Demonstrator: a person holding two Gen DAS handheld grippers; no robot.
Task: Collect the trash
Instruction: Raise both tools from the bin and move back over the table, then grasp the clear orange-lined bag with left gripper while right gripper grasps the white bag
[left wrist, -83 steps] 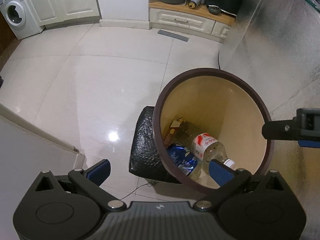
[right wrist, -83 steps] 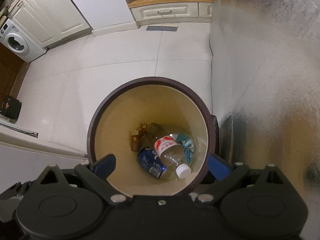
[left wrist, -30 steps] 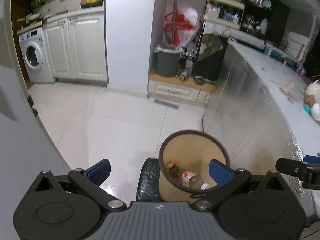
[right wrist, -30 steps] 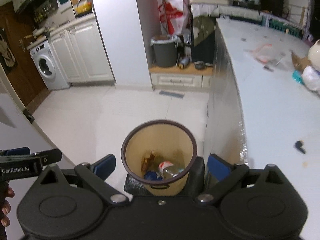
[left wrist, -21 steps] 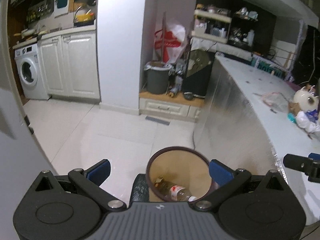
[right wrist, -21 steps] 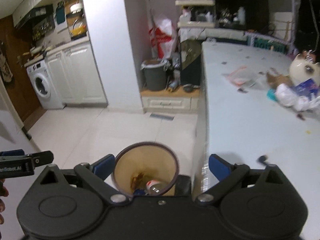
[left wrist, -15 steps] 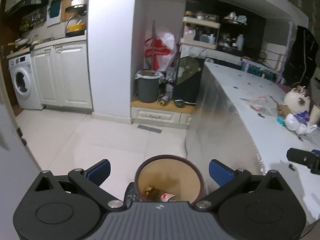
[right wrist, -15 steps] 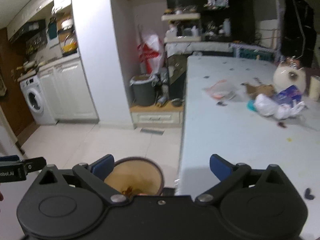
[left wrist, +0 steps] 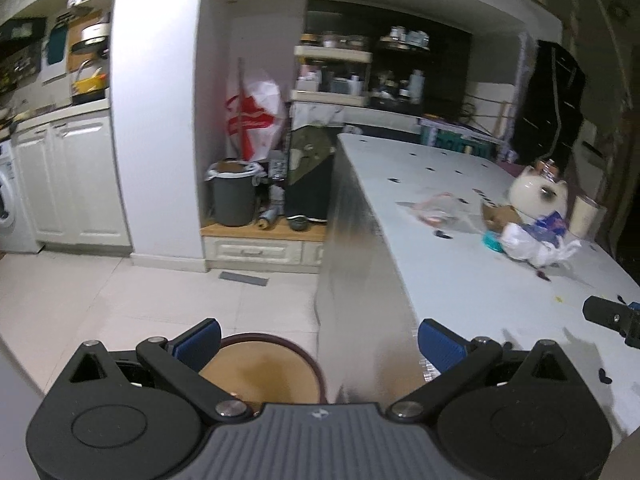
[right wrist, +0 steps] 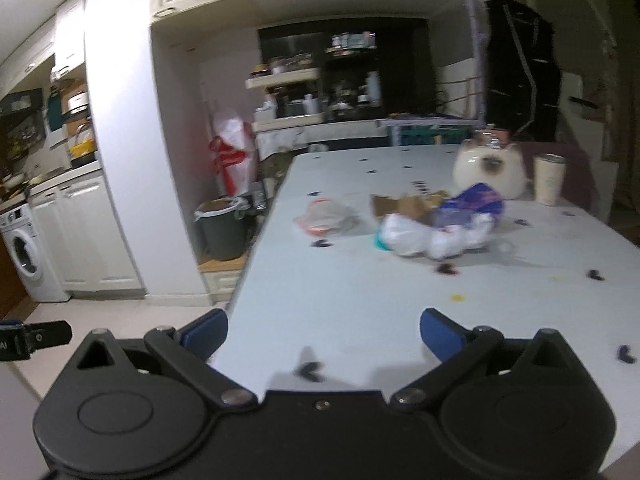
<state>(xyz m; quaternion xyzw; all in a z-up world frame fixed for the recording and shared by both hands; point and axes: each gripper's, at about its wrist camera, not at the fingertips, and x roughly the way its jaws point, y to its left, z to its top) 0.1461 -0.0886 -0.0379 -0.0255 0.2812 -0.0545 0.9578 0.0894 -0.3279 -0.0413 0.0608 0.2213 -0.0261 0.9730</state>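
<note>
1. My left gripper [left wrist: 318,340] is held level and facing forward, its blue-padded fingers [left wrist: 199,338] spread wide with nothing between them. It hangs above the near rim of the round bin [left wrist: 296,354], which has a dark brown lip and a tan inside, standing on the floor against the worktop's silvery side.
2. My right gripper [right wrist: 323,334] is level too, spread wide and empty, over the near edge of the white worktop [right wrist: 360,300].
3. Both cameras looked straight down into the bin 2.8 s ago, at a bottle and a can lying in it. They have since tilted up; only the bin's far rim shows in the left view, and none of it in the right.
4. Small dark scraps [right wrist: 310,370] lie just ahead of the right gripper.
5. Farther along the worktop sits the trash: a crumpled white plastic bag [right wrist: 424,236] touching a blue-purple wrapper [right wrist: 474,200], torn brown cardboard [right wrist: 404,204] behind, and a clear bag with something orange [right wrist: 326,218] to their left.
6. Beyond stand a rounded cream pot [right wrist: 490,170] and a pale cup [right wrist: 549,178].
7. On a low step past the worktop's end stands a grey pail [left wrist: 233,194].
</note>
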